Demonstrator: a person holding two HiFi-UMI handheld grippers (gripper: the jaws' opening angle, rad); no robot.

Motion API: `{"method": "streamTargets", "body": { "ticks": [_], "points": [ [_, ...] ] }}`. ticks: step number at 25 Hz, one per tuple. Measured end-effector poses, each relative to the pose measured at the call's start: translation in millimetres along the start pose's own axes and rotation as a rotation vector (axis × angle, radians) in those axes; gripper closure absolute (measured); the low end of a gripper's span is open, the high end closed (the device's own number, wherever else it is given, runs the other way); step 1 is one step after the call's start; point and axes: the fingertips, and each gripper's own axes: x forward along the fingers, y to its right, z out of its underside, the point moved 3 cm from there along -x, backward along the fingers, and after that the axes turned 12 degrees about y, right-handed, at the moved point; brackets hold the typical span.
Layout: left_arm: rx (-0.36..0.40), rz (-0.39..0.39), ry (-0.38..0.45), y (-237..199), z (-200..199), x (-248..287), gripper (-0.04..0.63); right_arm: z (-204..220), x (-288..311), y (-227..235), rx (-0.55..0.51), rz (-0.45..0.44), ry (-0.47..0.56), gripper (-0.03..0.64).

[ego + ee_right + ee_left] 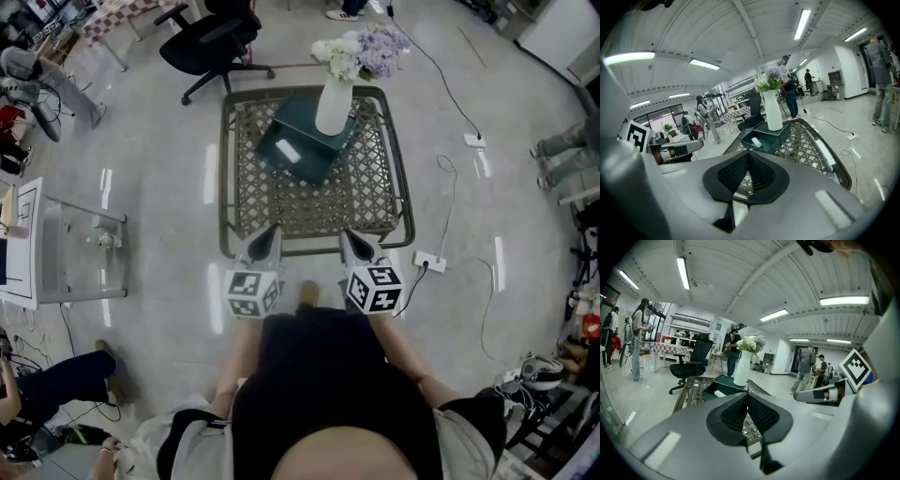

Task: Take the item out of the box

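The item (288, 150), small, white and flat, lies inside the open dark green box (319, 159), toward its 9 o'clock side, untouched by anything. The box sits at a slant on the far half of the woven worktop (225, 187). A tall white vase (334, 108) of flowers (361, 52) stands at the box's 1 o'clock corner, so close that I cannot tell whether it rests on the box, in it or just behind. Both grippers hang over the worktop's near edge at 6 o'clock, well apart from the box: the left gripper (270, 234) has its jaws together with nothing between them, and so does the right gripper (352, 239). The reach looks barely begun, with the item yet to be gripped. The main danger, as I judge it, is the vase: it is tall and narrow-footed, and a gripper going in from 6 o'clock that bumps the box wall or overshoots toward 1 o'clock could shove or tip it. The jaws must also part before going in; arriving closed, they would only push the item along the box floor. The item's low, flat shape invites a shallow pinch that slips, and catching the rim on the way out could drag the light-looking box along
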Motion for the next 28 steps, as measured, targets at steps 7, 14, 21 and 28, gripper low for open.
{"method": "streamTargets", "body": {
  "ticks": [7, 14, 21, 28],
  "points": [
    [0.005, -0.01, 0.009, 0, 0, -5, 0.588, 2, -3, -2, -0.004, -0.014, 0.0, 0.617],
    [0.016, 0.008, -0.008, 8, 2, -15, 0.588, 7, -15, -6, 0.016, -0.001, 0.002, 0.617],
    [0.008, 0.005, -0.035, 5, 13, -23, 0.588, 21, -21, -4, 0.033, 0.016, -0.02, 0.617],
    [-0.013, 0.012, -0.046, 2, 23, -17, 0.588, 26, -18, -5, 0.026, 0.019, -0.037, 0.617]
  ]
}}
